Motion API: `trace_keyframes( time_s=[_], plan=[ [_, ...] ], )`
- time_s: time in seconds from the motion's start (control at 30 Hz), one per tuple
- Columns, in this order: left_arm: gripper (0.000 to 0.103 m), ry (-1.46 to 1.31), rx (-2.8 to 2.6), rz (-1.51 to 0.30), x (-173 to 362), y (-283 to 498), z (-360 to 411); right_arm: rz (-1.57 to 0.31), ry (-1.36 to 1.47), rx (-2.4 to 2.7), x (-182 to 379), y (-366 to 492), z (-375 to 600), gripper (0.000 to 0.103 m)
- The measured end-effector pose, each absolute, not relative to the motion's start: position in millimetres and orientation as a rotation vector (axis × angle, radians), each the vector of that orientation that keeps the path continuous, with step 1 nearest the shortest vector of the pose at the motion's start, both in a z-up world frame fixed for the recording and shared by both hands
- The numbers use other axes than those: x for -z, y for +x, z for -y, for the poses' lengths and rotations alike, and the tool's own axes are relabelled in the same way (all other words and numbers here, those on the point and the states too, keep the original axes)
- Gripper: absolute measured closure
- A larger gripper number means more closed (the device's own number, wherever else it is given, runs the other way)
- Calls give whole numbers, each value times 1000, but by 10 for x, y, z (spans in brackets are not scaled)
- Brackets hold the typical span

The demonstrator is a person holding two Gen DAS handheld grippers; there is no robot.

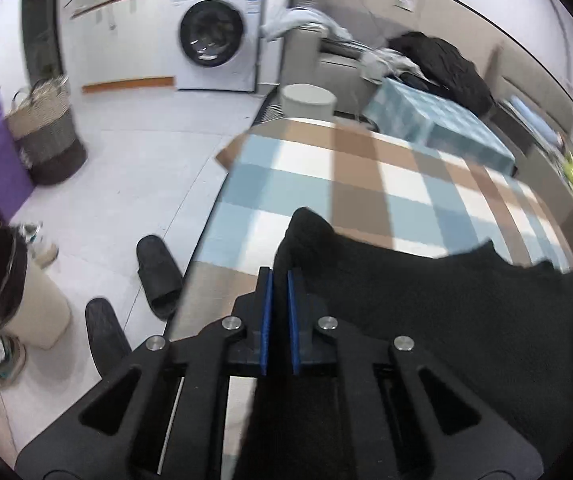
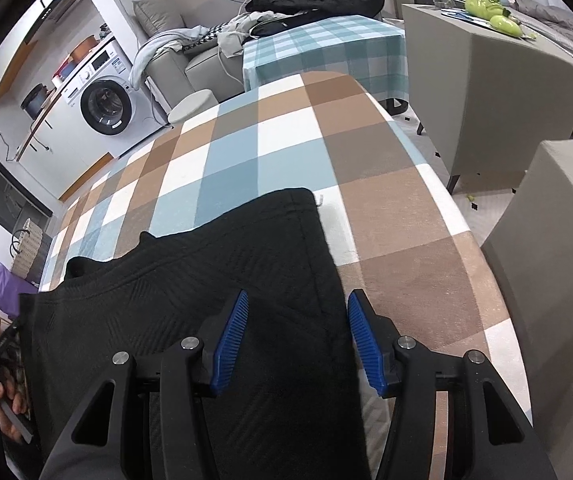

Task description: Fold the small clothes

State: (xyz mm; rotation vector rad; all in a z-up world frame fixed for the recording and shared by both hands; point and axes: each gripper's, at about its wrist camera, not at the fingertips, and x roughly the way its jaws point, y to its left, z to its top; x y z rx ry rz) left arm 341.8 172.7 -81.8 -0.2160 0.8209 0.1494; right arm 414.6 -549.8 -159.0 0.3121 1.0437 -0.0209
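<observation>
Right, L wrist view first. The left gripper (image 1: 280,276) has its blue pads (image 1: 267,320) nearly together, w/ a thin bit of the black garment (image 1: 426,312) pinched between them at its left edge; a peak of cloth stands up just beyond the tips. The garment lies on the checked table cover (image 1: 366,176), near the front edge. Risk here: the bite looks thin, only an edge of fabric, so a quick pull could slip it out and the fold would drop crooked. Also the table's left edge is close; dragging that way could pull cloth over the side toward the floor, where two black slippers (image 1: 158,276) sit.

R wrist view. The right gripper (image 2: 298,308) has its pads (image 2: 232,336) well apart, straddling the garment's right portion, the right pad just past the cloth's right edge. They don't look to be pressing on anything. The garment spreads from under the fingers up to a squared corner mid-table, on the checked cover (image 2: 386,200). A hand (image 2: 10,412) shows at far left, partly hidden.

Risk: if these jaws close where they are, they may gather a bunch of cloth rather than a clean edge, giving a lumpy fold. W/ only one side gripped, lifting now prob. skews the garment. Layers underneath I can't tell.
</observation>
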Motion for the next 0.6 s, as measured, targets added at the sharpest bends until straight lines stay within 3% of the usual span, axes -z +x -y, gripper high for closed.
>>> trace_keyframes(
  time_s=[0.3, 0.37, 0.43, 0.47, 0.5, 0.6],
  plan=[
    [95, -296, -147, -903, 975, 3414, -1929, -1053, 356, 19, 1648, 4220, 5514, 48],
    [75, -286, -136, -926, 974, 3411, -1880, -1047, 363, 21, 1650, 4245, 5516, 48],
    [65, -307, -120, -921, 963, 3389, -1848, -1039, 379, 6, 1655, 4252, 5512, 49],
    [63, -312, -116, -916, 960, 3382, -1832, -1030, 382, 0, 1653, 4251, 5509, 56],
    [62, -313, -112, -914, 953, 3375, -1825, -1022, 373, -7, 1647, 4249, 5496, 72],
    [62, -322, -110, -920, 950, 3360, -1834, -951, 353, -52, 1515, 4149, 5467, 93]
  ],
)
